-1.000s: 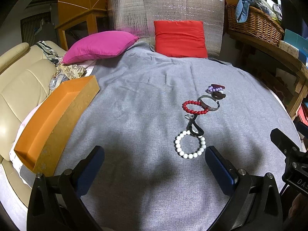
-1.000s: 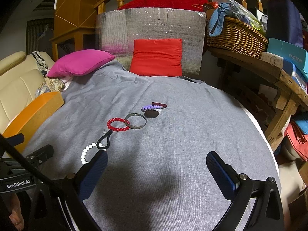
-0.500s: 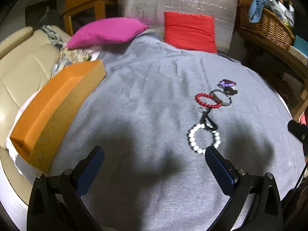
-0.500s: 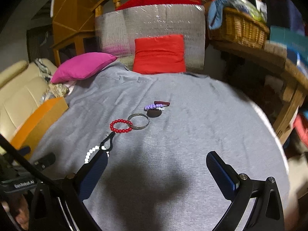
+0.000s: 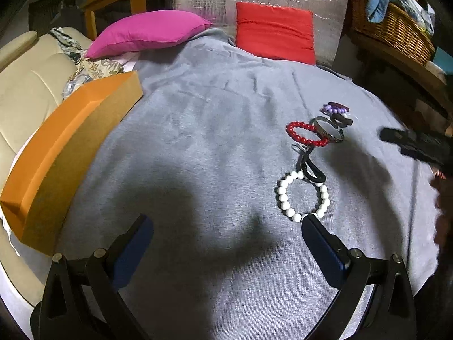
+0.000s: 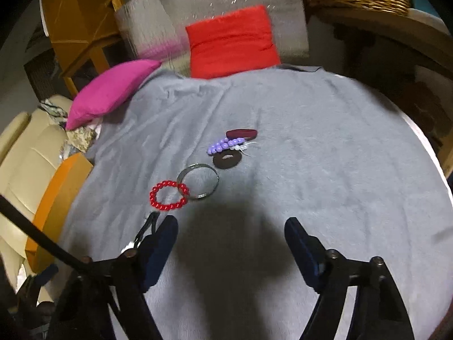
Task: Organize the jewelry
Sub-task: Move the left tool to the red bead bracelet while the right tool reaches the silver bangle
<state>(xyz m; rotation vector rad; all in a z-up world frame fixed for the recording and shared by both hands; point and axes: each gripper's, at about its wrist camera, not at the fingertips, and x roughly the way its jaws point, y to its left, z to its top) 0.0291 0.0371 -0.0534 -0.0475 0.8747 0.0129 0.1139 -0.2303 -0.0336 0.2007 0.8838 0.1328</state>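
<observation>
Empty orange box (image 5: 70, 147) beside gray blanket (image 5: 212, 141). Left gripper (image 5: 226, 235) wide open, holding nothing. Right gripper (image 6: 230, 235) open, closing in, nothing between.

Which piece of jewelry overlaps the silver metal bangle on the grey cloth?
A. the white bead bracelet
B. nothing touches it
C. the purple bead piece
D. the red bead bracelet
D: in the right wrist view the red bead bracelet crosses the rim of the silver bangle.
</observation>
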